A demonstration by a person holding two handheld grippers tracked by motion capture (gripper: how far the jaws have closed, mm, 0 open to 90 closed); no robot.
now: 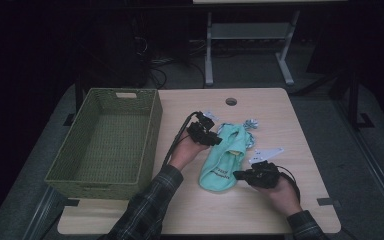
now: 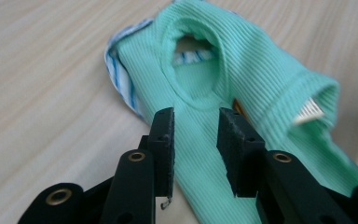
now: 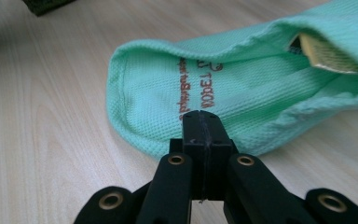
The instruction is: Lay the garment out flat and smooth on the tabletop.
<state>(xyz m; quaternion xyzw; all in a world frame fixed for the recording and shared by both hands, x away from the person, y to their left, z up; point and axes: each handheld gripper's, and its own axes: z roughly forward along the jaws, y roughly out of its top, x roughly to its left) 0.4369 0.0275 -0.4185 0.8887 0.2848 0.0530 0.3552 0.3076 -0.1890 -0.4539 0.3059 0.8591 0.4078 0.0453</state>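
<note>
A mint-green ribbed garment [image 1: 224, 162] lies flat in the middle of the wooden table [image 1: 260, 210]. My left gripper [image 1: 217, 140] hovers at its collar end. In the left gripper view this gripper [image 2: 196, 128] is open, its jaws straddling the green cloth [image 2: 261, 79] just below the neck opening. My right gripper [image 1: 239, 175] sits at the hem end, by the red printed lettering. In the right gripper view its jaws [image 3: 205, 122] are pressed together over the garment's edge [image 3: 261, 93], and I see no cloth between them.
A green woven basket [image 1: 149, 145] stands empty on the table's left side. A blue-and-white striped cloth [image 1: 251, 125] [image 2: 116, 70] peeks out from under the garment's collar end. A white tag [image 1: 267, 152] lies to its right. A cable hole [image 1: 231, 101] marks the far edge.
</note>
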